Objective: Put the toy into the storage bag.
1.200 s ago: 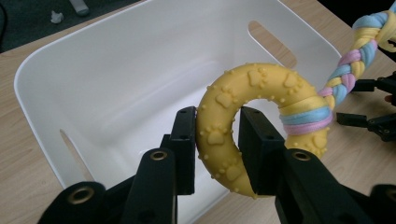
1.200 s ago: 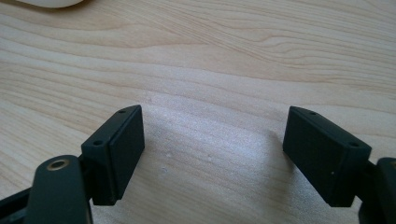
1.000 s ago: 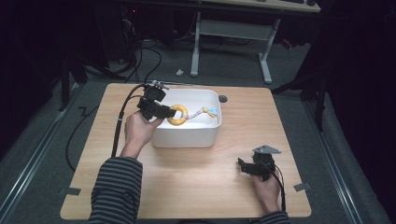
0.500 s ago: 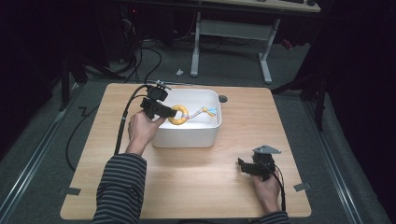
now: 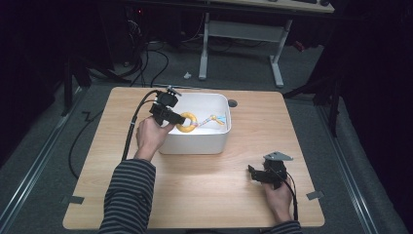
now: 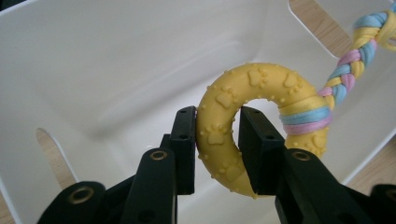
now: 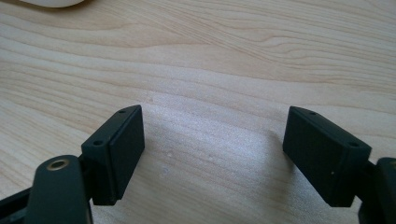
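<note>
Left gripper [image 5: 174, 117] over the near-left part of the white bin [image 5: 214, 141], fingers [image 6: 187, 144] clamped on the yellow ring [image 6: 233, 135], one finger outside the ring and one through its hole. Ring held above the bin floor, studded with paw prints, with a pastel braided rope [image 6: 355, 60] tied on and trailing toward the bin's far side. Right gripper [image 5: 254, 174] low over the bare bench [image 7: 233, 51] at the near right, well apart from the bin, fingers [image 7: 116, 154] spread wide with nothing between.
</note>
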Available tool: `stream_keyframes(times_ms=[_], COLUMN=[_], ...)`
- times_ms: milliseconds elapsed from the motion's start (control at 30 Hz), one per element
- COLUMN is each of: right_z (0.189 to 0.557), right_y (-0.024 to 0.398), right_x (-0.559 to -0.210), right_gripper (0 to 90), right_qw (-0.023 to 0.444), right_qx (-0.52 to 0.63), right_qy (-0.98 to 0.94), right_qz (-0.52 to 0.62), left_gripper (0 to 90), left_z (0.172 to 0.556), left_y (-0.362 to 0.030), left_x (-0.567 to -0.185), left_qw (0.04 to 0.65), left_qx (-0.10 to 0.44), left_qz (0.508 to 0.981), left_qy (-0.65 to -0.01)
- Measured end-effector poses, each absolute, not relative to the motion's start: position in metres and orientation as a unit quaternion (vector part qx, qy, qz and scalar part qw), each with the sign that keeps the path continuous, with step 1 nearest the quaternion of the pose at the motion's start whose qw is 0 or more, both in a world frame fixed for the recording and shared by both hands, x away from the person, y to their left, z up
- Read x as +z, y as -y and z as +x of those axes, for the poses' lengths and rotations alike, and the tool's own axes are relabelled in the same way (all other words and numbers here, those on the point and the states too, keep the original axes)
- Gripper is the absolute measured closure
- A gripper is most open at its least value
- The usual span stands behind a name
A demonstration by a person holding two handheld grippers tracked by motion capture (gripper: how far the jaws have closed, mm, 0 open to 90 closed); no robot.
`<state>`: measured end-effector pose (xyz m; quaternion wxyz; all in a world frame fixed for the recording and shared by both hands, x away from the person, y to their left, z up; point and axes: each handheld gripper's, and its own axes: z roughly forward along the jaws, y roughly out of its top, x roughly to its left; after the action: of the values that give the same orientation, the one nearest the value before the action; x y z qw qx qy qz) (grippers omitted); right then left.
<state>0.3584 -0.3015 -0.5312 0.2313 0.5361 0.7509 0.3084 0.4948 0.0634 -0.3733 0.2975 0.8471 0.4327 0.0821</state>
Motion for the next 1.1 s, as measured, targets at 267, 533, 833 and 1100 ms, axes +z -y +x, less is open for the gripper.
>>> stream_keyframes(times_ms=[267, 533, 833, 1100], right_z=[0.358, 0.358, 0.358, 0.359], right_y=[0.302, 0.302, 0.302, 0.302], right_x=[-0.531, -0.531, -0.531, -0.531], right_gripper=[20.8, 20.8, 20.9, 20.9], right_qw=[0.232, 0.231, 0.231, 0.231], right_qx=[0.308, 0.309, 0.309, 0.309], right_qy=[-0.752, -0.751, -0.751, -0.752], right_qz=[0.535, 0.535, 0.536, 0.534], left_gripper=[67.9, 67.8, 67.7, 64.9], left_z=[0.495, 0.497, 0.498, 0.498], left_y=[-0.059, -0.055, -0.053, -0.058], left_x=[-0.377, -0.382, -0.389, -0.392], left_qw=[0.288, 0.275, 0.257, 0.267], left_qx=[0.076, 0.066, 0.057, 0.041], left_qz=[0.853, 0.86, 0.867, 0.862], left_qy=[-0.429, -0.426, -0.423, -0.428])
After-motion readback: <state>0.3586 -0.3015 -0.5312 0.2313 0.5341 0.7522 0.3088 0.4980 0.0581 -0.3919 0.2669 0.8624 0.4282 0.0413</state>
